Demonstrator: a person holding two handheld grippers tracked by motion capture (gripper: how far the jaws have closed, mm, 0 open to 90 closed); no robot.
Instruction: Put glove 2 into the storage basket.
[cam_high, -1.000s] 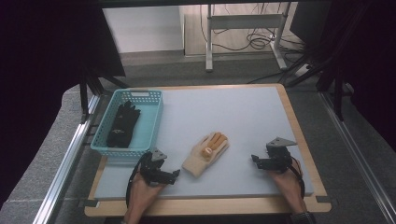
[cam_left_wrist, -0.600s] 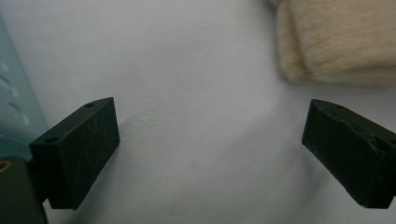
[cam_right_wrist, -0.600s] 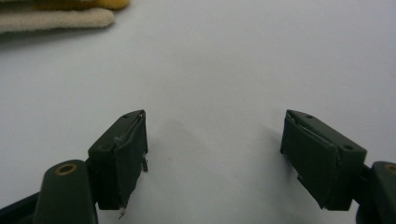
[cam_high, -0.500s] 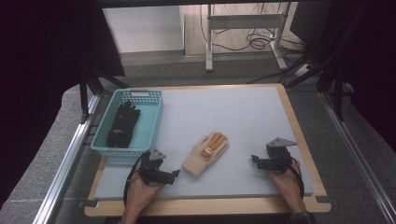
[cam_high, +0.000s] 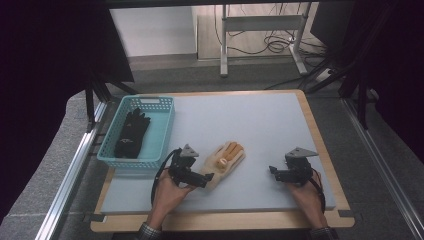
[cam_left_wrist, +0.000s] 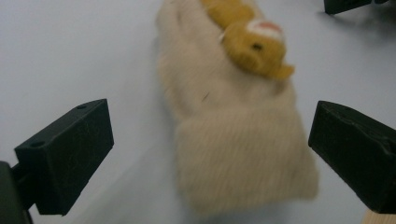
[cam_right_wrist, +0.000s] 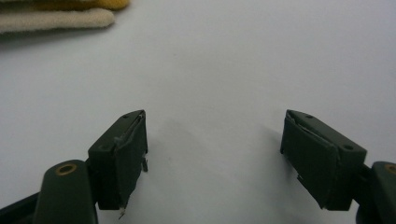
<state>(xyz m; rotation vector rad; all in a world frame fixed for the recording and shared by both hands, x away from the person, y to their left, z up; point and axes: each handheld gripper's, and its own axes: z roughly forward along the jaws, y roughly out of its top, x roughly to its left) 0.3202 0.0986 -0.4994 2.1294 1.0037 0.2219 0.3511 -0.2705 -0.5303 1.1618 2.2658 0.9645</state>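
The left claw (cam_high: 206, 177) sits low over the pale grey bench (cam_high: 260, 125) with its jaws spread wide, and the ribbed cuff of a cream knitted glove with mustard-yellow fingers (cam_high: 225, 157) lies straight ahead of it, in line with the gap between the jaws. In the left gripper view the same glove (cam_left_wrist: 238, 140) runs away from the claw (cam_left_wrist: 210, 154), cuff nearest and yellow fingers farthest, with bare bench showing between the cuff and each jaw, so nothing is clamped; the picture is soft, so whether the jaw tips touch the bench cannot be told. The right claw (cam_high: 274, 172) rests well to the right of the left one, apart from the glove, held by the person's right hand (cam_high: 306, 197); in the right gripper view its jaws stand wide apart around bare bench (cam_right_wrist: 210, 70), with the glove's cream and yellow fingertips (cam_right_wrist: 56, 18) far ahead and off to the left of the claw (cam_right_wrist: 212, 135). Beyond and to the left of the left claw stands a turquoise plastic mesh basket (cam_high: 162, 135), and a black glove (cam_high: 131, 132) lies flat inside it.
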